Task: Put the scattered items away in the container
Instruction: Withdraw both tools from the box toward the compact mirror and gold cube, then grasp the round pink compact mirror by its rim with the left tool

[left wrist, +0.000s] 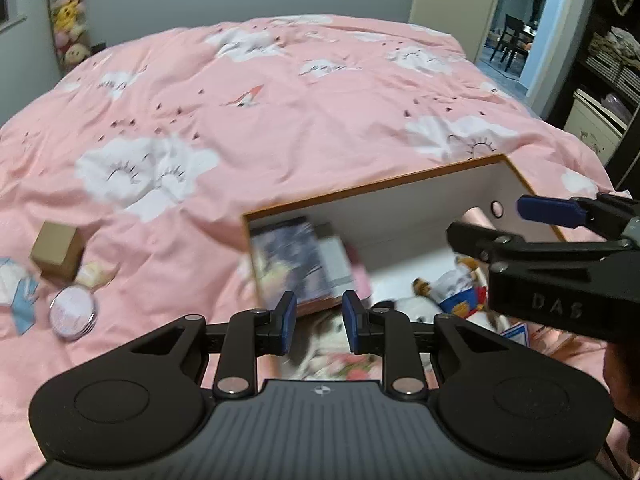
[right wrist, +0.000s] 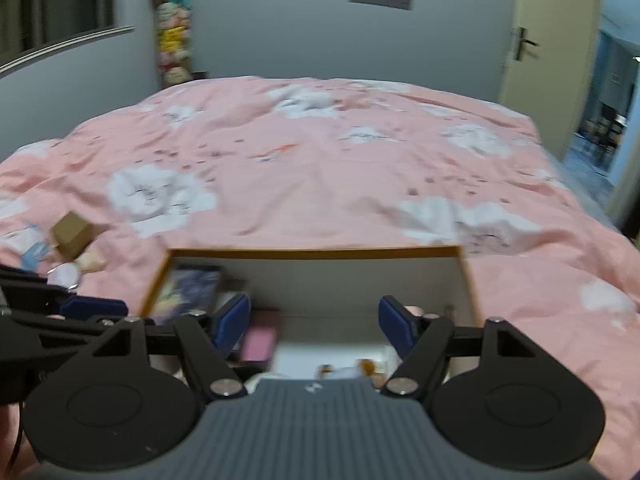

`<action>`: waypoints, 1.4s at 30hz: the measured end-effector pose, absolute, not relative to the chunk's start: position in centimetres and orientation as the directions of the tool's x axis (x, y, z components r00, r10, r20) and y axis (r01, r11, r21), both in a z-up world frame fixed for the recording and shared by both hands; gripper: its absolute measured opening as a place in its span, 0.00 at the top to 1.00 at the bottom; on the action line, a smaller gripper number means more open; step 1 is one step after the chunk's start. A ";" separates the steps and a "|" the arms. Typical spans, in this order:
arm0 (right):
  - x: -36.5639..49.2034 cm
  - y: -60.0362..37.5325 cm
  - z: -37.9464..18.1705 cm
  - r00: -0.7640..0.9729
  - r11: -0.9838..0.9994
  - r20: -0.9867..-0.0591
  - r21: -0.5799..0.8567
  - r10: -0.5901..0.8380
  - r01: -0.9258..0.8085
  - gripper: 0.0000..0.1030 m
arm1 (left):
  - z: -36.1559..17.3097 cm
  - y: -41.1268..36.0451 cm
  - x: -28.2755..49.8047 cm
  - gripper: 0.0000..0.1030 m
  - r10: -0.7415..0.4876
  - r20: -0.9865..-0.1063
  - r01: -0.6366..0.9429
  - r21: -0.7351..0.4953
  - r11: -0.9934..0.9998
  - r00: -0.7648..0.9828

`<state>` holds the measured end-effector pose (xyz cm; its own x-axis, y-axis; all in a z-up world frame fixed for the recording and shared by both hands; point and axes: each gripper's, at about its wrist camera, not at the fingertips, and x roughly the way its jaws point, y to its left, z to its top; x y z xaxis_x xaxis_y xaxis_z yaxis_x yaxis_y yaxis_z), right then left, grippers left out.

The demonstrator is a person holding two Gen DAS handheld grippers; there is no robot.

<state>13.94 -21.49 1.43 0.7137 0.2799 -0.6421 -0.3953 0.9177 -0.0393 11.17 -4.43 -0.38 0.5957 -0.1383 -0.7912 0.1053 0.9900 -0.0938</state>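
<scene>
Pink bedding [left wrist: 280, 128] carries a box [left wrist: 360, 192] near its front edge, toys inside. Left claw [left wrist: 319, 322] hovers narrowly parted, empty; right claw [right wrist: 314, 320] gapes wide, empty. A carton [left wrist: 58, 250] and tin [left wrist: 73, 311] lie toward the left edge.

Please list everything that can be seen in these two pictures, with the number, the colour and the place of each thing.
bed cover: one, pink with white flowers, under everything
container: one, white box with orange rim, on the bed cover at the near right
book: one, dark cover, leaning inside the container at its left wall
duck toy: one, white, blue and orange, lying in the container
cardboard box: one, brown, on the bed cover at the left
round tin: one, silver with pale lid, in front of the cardboard box
plush toys: several, mixed colours, stacked in the far corner
door: one, cream, open, far right
left tongs: black with blue pads, open, empty
right tongs: black with blue pads, wide open, empty
</scene>
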 end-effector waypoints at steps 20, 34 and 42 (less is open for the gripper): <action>18.3 -2.4 -1.5 0.295 0.626 -0.780 0.154 0.552 -0.764 0.36 | -0.5 15.0 11.8 0.52 0.114 -0.877 -0.006 0.126 0.992 0.467; 23.0 6.4 -6.8 0.160 0.586 -0.849 0.199 0.503 -0.785 0.41 | -8.1 20.2 19.3 0.49 0.044 -0.945 0.001 0.047 0.999 0.325; 24.6 7.5 -8.7 0.130 0.570 -0.865 0.199 0.485 -0.797 0.42 | -11.4 22.1 21.5 0.41 -0.027 -0.970 -0.041 -0.038 0.998 0.243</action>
